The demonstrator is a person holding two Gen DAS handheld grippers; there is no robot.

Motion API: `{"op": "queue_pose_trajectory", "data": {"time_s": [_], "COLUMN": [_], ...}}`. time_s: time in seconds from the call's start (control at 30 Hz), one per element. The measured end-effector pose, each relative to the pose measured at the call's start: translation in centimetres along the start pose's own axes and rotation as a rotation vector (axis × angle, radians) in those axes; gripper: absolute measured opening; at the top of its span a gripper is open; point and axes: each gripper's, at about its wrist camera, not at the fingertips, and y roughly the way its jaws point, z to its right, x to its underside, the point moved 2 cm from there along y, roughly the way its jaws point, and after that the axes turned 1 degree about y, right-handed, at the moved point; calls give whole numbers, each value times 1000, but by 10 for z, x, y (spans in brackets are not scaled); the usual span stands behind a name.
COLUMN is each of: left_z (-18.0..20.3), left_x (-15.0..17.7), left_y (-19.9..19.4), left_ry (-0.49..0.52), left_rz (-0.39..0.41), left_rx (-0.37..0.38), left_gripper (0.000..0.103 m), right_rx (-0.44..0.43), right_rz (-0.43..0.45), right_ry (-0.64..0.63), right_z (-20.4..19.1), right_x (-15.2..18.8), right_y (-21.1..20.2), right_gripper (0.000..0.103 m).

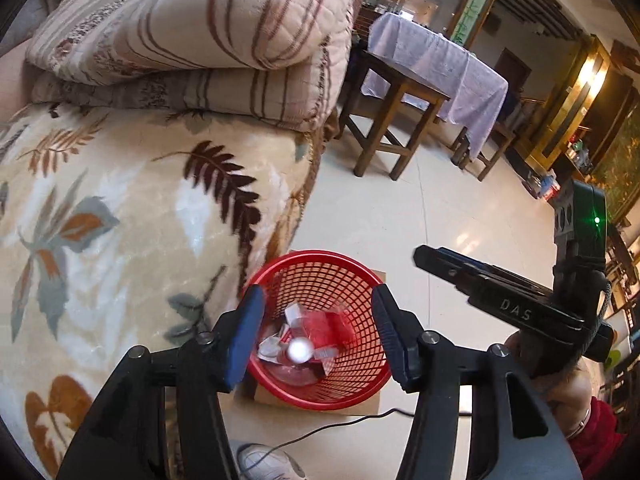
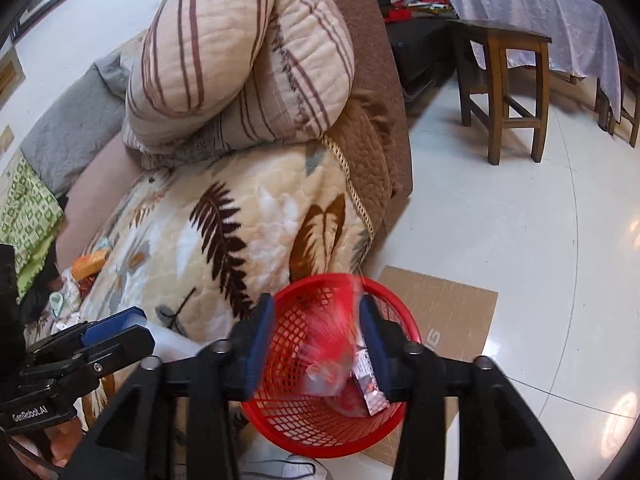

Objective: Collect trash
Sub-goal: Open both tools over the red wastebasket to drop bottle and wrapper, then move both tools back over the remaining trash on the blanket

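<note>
Both tools filled the bottom of their own views, each hanging over the red basket (image 1: 320,328), which sat on a cardboard sheet (image 2: 440,304) on the floor beside the bed (image 1: 120,208).

Left tool (image 1: 318,332): jaws spread wide, nothing between the pads, rim of the basket framed in the gap. Right tool (image 2: 318,344): jaws also well apart, with a blurred red-and-clear wrapper (image 2: 340,352) smeared across the gap just beside its right pad. Judged to be dropping free into the basket, not held, but the blur made contact with that pad impossible to settle.

Key relation: remaining trash (image 2: 86,268) lay on the bed blanket, an orange packet plus small scraps, well to the left of the basket. From the right view it sat up and left of the left tool (image 2: 112,332), so the left tool was nearer and better placed to reach it. The orange packet's long axis ran roughly left-right across that view.

View difference: only the right wrist showed the trash on the bed; the left wrist showed the basket contents better, a pile of white and red wrappers (image 1: 308,340).
</note>
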Motion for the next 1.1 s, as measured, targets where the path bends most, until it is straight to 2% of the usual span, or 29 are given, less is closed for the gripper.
{"op": "queue_pose_trajectory", "data": {"time_s": [0.07,0.17,0.27,0.37,0.57,0.77,0.87,0.97,1.03,1.1], "left_z": [-7,-23,-39,-60,-112,-186,-211,-225,-233,-242], "left_x": [2,9,23,39,69,100,113,125,132,140], "left_y": [-17,-47,-83,-120,-203,-285,-322,-345,-356,-363], "left_ry": [-17,-51,-78,-111,-177,-341,-409,-458,-482,-518], "left_rz": [25,66,98,106,161,256,307,331,343,346], "left_rx": [-30,-98,-183,-267,-408,-517,-603,-633,-653,-663], "left_gripper": [54,62,65,69,70,71,71,71,71,71], "right_rx": [2,-22,-61,-133,-276,-353,-389,-393,-420,-464], "right_rz": [12,12,3,1,-30,-64,-87,-89,-92,-132], "right_ry": [8,9,-31,-95,-261,-409,-436,-463,-462,-441], "right_z": [2,-3,-24,-60,-156,-253,-290,-325,-346,-363], "right_x": [0,1,7,16,30,36,38,41,46,51], "right_y": [-4,-6,-7,-9,-18,-21,-20,-17,-16,-13], "right_gripper": [49,49,49,49,49,52,54,54,54,54]}}
